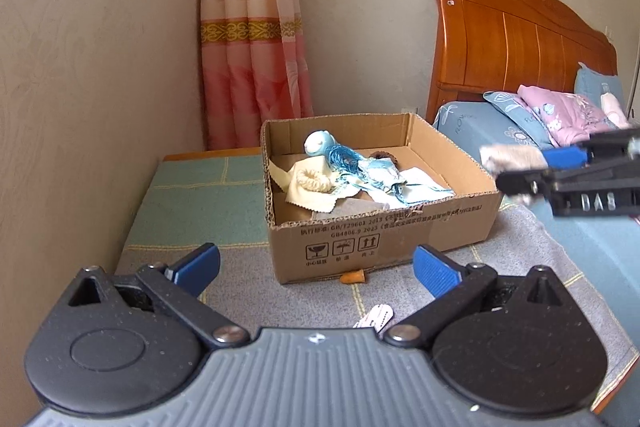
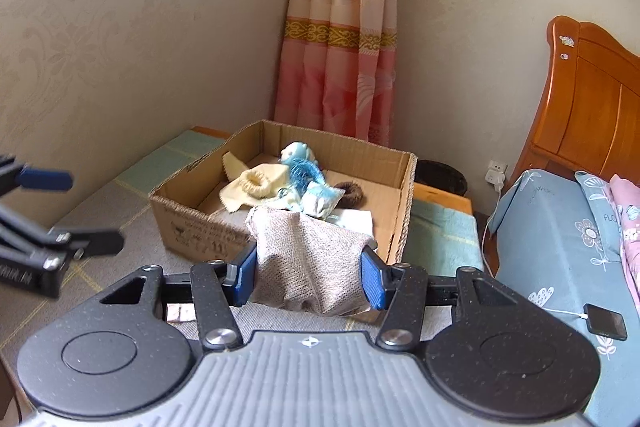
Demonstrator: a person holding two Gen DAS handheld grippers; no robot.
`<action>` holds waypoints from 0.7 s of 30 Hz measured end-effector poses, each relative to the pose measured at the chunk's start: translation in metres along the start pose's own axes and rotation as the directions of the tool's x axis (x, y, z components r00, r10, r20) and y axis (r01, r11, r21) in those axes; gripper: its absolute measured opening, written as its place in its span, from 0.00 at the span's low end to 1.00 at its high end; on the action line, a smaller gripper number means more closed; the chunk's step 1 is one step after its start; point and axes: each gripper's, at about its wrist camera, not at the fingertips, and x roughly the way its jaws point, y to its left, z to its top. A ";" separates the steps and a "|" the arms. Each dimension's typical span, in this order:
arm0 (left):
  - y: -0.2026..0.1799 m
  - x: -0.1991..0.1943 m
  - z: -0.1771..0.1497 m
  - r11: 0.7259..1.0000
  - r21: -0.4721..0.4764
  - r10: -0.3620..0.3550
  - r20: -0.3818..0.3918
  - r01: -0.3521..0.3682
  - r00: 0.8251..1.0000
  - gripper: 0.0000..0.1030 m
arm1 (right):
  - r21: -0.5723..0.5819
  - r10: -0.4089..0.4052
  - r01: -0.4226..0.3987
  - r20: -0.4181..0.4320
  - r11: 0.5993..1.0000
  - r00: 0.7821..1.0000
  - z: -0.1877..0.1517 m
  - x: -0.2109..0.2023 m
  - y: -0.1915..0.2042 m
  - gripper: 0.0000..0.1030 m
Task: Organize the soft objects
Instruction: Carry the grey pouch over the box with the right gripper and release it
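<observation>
My right tool (image 2: 308, 277) is pinching a bunched grey knitted cloth (image 2: 308, 263) between its blue pads, holding it just in front of the open cardboard box (image 2: 192, 223). My left tool (image 1: 316, 267) is standing spread wide with nothing between its pads, facing the box's printed front. The box is sitting on the cloth-covered counter (image 1: 192, 203) and is holding a pale blue plush toy (image 1: 318, 143), a cream cloth (image 1: 308, 191) and a dark ring (image 2: 352, 193).
</observation>
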 end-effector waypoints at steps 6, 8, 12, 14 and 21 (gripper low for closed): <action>0.001 0.001 -0.007 0.999 0.014 0.039 -0.002 -0.039 0.999 0.99 | 0.004 -0.020 0.020 -0.003 1.000 1.000 0.027 0.021 -0.011 0.56; 0.002 0.003 -0.008 0.998 0.013 0.054 -0.001 -0.054 0.999 0.99 | 0.011 -0.022 0.022 -0.011 1.000 1.000 0.039 0.033 -0.016 0.56; 0.006 0.007 -0.012 0.996 0.013 0.087 -0.012 -0.086 0.996 0.99 | 0.032 -0.026 0.027 -0.033 0.999 0.999 0.061 0.061 -0.026 0.56; 0.009 0.009 -0.012 0.996 0.010 0.086 -0.020 -0.086 0.996 0.99 | 0.052 -0.027 0.029 -0.048 0.998 0.998 0.071 0.078 -0.032 0.56; 0.022 0.018 -0.016 0.993 -0.012 0.121 -0.050 -0.121 0.991 0.99 | 0.067 -0.053 0.057 -0.068 0.996 0.996 0.097 0.129 -0.042 0.60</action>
